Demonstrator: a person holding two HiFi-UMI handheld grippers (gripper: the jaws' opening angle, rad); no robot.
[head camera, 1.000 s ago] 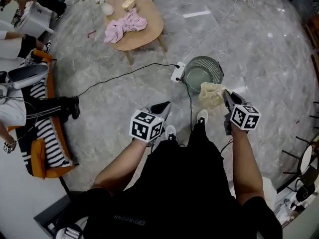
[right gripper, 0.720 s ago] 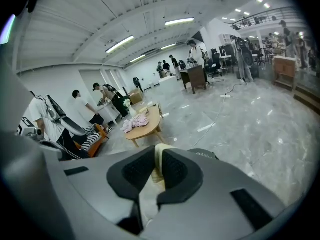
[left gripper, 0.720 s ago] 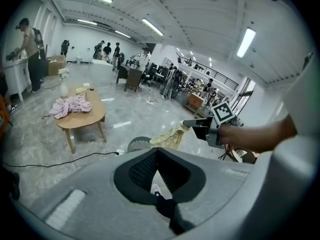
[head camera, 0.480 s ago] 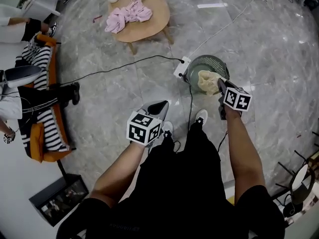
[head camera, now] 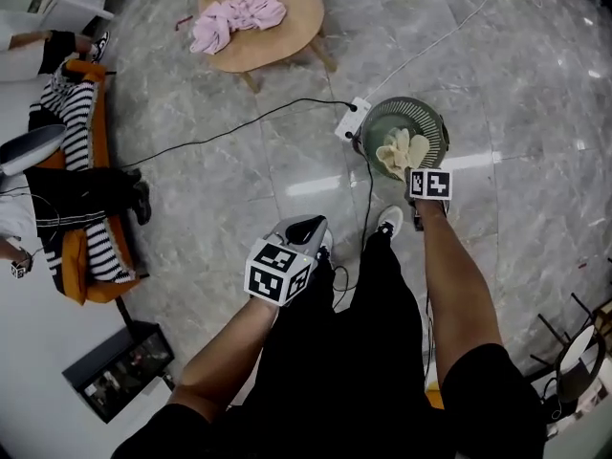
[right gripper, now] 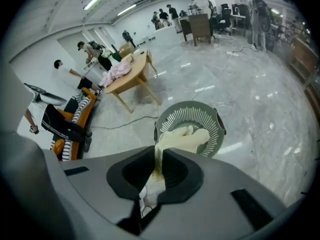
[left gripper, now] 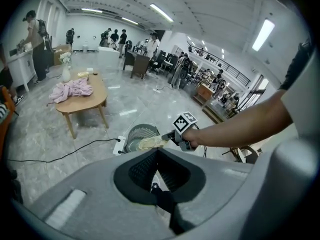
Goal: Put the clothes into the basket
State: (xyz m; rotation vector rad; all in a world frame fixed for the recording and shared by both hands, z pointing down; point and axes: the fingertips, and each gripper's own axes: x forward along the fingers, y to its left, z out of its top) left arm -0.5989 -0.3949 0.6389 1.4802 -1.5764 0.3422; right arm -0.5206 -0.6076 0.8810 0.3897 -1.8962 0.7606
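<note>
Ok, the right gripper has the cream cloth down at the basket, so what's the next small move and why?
Probably open the right gripper and let go. Its jaws pinch the cream cloth, and the cloth's free end hangs over the inside of the grey basket on the floor, so it should fall in.

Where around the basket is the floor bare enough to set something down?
Bare grey marble floor lies right of the round grey slatted basket. Crowded: its left side, with the white power strip and black cable; cream cloth hangs over it.
</note>
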